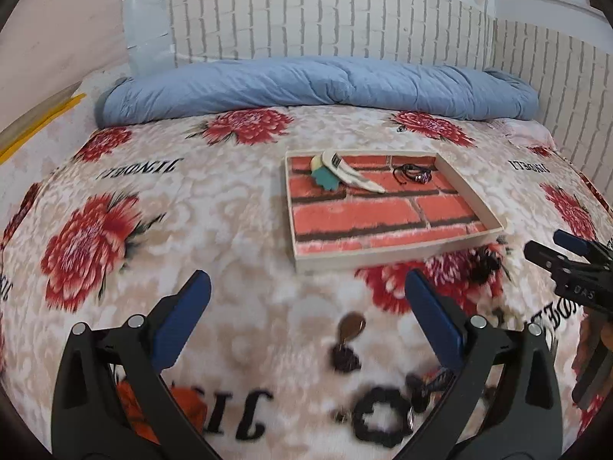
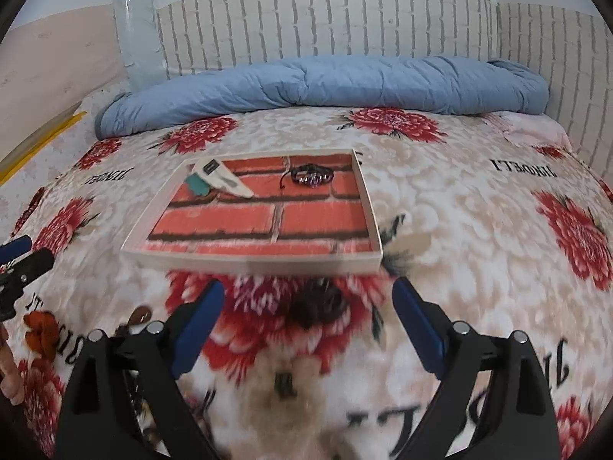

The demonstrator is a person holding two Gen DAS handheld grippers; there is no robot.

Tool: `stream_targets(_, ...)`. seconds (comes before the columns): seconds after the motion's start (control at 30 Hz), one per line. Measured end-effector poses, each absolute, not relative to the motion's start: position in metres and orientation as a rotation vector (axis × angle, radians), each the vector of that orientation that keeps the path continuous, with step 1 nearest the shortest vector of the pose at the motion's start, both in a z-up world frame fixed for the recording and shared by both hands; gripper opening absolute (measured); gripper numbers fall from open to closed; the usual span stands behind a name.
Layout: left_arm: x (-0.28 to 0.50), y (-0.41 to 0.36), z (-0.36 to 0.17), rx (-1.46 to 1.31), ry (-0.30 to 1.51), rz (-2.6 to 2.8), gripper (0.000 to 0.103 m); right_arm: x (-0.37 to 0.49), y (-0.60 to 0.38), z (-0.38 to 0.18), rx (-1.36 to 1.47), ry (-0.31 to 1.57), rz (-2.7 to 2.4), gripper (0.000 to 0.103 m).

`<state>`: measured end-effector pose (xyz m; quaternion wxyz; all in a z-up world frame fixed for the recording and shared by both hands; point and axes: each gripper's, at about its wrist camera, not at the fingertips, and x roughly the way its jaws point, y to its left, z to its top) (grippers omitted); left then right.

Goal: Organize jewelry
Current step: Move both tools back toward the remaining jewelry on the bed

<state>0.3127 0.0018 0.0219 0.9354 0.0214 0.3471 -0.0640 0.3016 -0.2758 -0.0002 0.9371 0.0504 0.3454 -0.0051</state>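
Note:
A shallow white tray (image 1: 398,257) with a red brick-print floor lies on the floral bedspread; it also shows in the right wrist view (image 2: 253,260). In it lie a white and teal feather-shaped piece (image 1: 345,172) (image 2: 224,182) and a dark beaded bracelet (image 1: 415,174) (image 2: 312,176). My left gripper (image 1: 306,287) is open and empty above loose items: a brown pendant (image 1: 350,327), a dark tassel (image 1: 345,358), a black scrunchie-like ring (image 1: 379,418). My right gripper (image 2: 308,295) is open and empty over a dark round piece (image 2: 316,303) just in front of the tray.
A rolled blue quilt (image 1: 318,88) lies along the far side of the bed against a white brick-pattern wall. An orange flower-shaped item (image 2: 42,331) lies at the left. The other gripper shows at the right edge (image 1: 574,268).

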Motion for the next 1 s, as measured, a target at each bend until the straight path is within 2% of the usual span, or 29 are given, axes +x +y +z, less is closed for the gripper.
stream_targets(0.43,0.245,0.031,-0.003,0.016,0.703,-0.095,0.098,0.217,-0.254,-0.026,0.048,0.680,-0.038,0.088)
stream_targets(1.0,0.221,0.087,-0.038,0.043,0.736,0.001,0.098,0.189,-0.233,-0.060,0.022,0.750,-0.059,0.088)
